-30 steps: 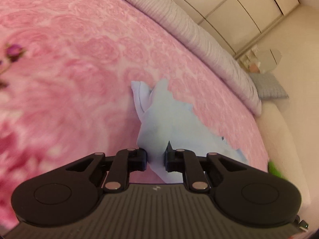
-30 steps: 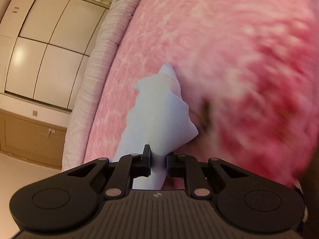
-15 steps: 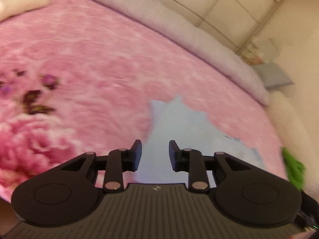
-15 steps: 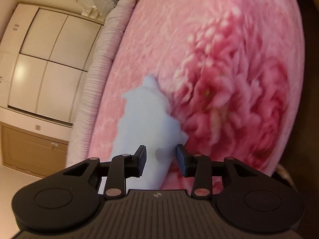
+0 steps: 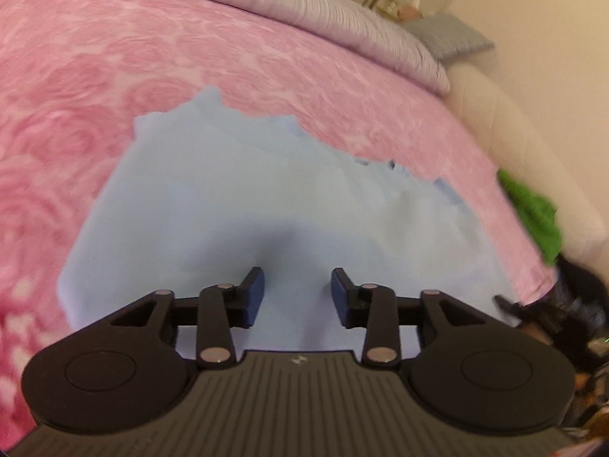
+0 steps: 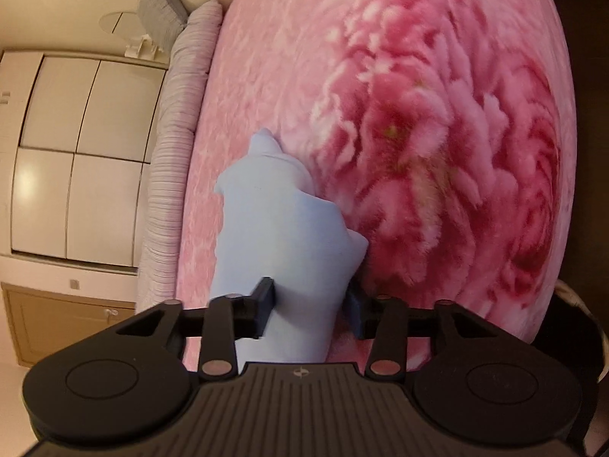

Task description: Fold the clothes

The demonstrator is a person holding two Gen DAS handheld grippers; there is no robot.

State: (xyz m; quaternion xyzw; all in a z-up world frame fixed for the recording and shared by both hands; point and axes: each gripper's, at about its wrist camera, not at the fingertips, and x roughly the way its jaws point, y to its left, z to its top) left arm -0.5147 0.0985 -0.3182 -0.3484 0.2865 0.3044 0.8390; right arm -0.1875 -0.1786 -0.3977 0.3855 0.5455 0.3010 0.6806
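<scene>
Left wrist view: light blue garment (image 5: 274, 205) now lies spread on the pink rose-print blanket (image 5: 95, 76), filling the space ahead of and under the left gripper (image 5: 297, 291), whose jaws are wide apart with nothing between them. A second ago both grippers were pinched on the cloth and it hung bunched; both have since let go. Right wrist view: same garment (image 6: 274, 228) runs forward from the right gripper (image 6: 309, 306), jaws released, cloth between them but not clamped. Reads as one fold just laid down; far edge looks ragged and uneven, so likely needs straightening or another fold. Around: lilac ribbed quilt (image 5: 323, 3) beyond the blanket, grey pillow (image 5: 453, 38) further right, green cloth (image 5: 536, 221) just right of the garment at the bed edge, white wardrobe doors (image 6: 76, 160) left of the right gripper. Nothing lies on the garment itself.
</scene>
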